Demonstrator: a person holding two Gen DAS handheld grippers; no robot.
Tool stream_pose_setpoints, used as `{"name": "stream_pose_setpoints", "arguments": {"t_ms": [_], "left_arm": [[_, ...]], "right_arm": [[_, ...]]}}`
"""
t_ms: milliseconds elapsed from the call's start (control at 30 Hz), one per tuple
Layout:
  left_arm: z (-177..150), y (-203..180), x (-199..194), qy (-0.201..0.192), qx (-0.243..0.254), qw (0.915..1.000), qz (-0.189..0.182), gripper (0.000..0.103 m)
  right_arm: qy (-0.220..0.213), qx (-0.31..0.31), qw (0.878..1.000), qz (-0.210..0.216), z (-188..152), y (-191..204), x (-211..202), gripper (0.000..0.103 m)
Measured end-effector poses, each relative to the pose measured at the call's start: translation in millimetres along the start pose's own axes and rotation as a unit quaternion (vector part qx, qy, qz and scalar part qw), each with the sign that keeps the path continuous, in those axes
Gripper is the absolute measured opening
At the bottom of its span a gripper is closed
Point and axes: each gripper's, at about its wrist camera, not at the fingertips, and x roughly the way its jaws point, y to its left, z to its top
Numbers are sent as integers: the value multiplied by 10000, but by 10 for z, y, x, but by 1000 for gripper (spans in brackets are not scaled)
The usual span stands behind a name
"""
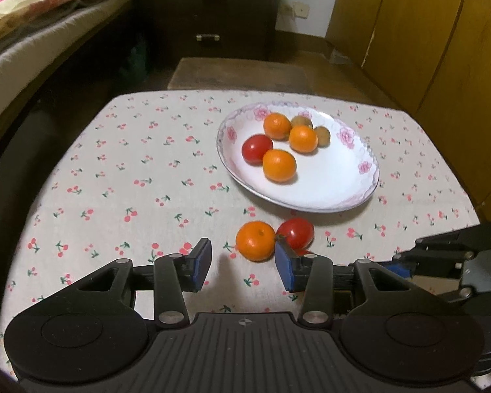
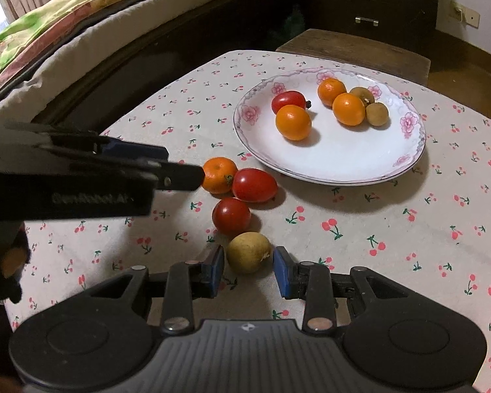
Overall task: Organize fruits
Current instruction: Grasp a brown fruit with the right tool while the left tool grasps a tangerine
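A white flowered plate (image 1: 327, 190) (image 2: 343, 160) holds three oranges, one red tomato and two brown fruits. On the cloth in front of it lie an orange (image 1: 255, 240) (image 2: 217, 175), two tomatoes (image 2: 253, 185) (image 2: 231, 215) and a brown fruit (image 2: 248, 251). My left gripper (image 1: 244, 263) is open, the orange just ahead between its fingertips; it also shows in the right wrist view (image 2: 180, 173). My right gripper (image 2: 249, 270) is open, its fingers either side of the brown fruit, not closed on it; it shows in the left wrist view (image 1: 442, 255) too.
The table has a cherry-print cloth (image 1: 131, 170). A bed (image 2: 81, 32) runs along the left. A dark drawer chest (image 1: 209, 13) and a wooden stool (image 1: 239, 73) stand behind the table. Wooden cabinets (image 1: 425, 32) are at the right.
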Motion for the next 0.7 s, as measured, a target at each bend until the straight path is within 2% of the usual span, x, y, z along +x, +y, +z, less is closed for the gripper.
{"name": "stream_pose_setpoints", "arguments": {"t_ms": [200,400,567,700], "left_arm": [[-9,-49,131,77,289,9995,-88,52],[37,40,252,82,63,9997,-230,52],[29,8,321,147,167,9994,-259,52],[12,-37,332,66,267,9995,-145,50]], "right_arm": [[23,-89,10000,-5,-21,17,-31,34],[25,38,9999,99,-27,-40,-48,34],[36,96,9998,149,-17,-60,-50,34],[39,106,9998,156,-26,-58,-70,34]]}}
